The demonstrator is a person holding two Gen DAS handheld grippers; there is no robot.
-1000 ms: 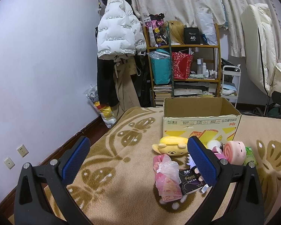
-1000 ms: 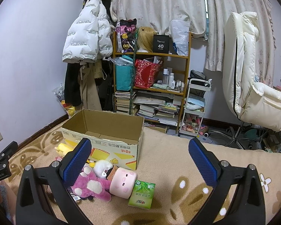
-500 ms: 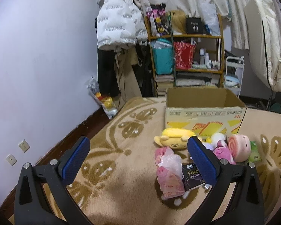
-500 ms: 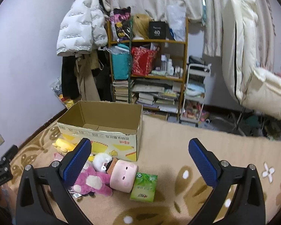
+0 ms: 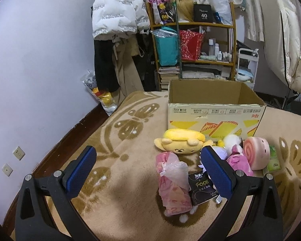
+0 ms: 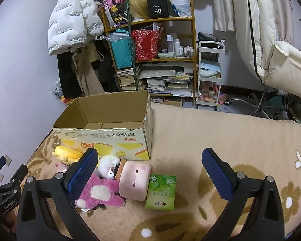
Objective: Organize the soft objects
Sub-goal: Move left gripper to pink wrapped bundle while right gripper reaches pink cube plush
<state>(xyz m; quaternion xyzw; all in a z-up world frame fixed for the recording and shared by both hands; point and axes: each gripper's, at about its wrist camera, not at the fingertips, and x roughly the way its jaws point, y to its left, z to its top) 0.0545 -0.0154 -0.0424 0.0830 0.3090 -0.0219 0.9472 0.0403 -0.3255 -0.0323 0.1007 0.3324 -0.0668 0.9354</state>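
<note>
The cardboard box [image 6: 110, 128] is sitting open-topped on the patterned blanket [image 6: 210, 132], and everything else is best placed by it. Its mouth is facing up and nothing is showing inside, so I am taking it as the bin the soft things are meant for; none has gone in yet, by my reading.

The soft things are lying bunched right against the box's printed front wall, probably so each is only a short lift from the opening. The yellow plush [image 5: 180, 141] is lying closest to that wall, touching or nearly touching it. The white fluffy toy [image 6: 109, 165] and the purple-pink plush [image 6: 99, 192] are lying just in front of the box, pressed against the pink roll cushion [image 6: 134, 180]. The green tissue pack [image 6: 161, 192] is lying beside the cushion, off the box's right front corner. Farther out from the box, a pink plastic bag [image 5: 173, 182] is lying next to a black tissue pack [image 5: 202, 187].

The left tool [image 5: 148, 172] is hovering in front of the box with its fingers wide apart, gripping nothing, the pink bag lying between them. The right tool [image 6: 150, 173] is likewise spread and empty, framing the cushion and green pack, which look like the easiest first picks.
</note>
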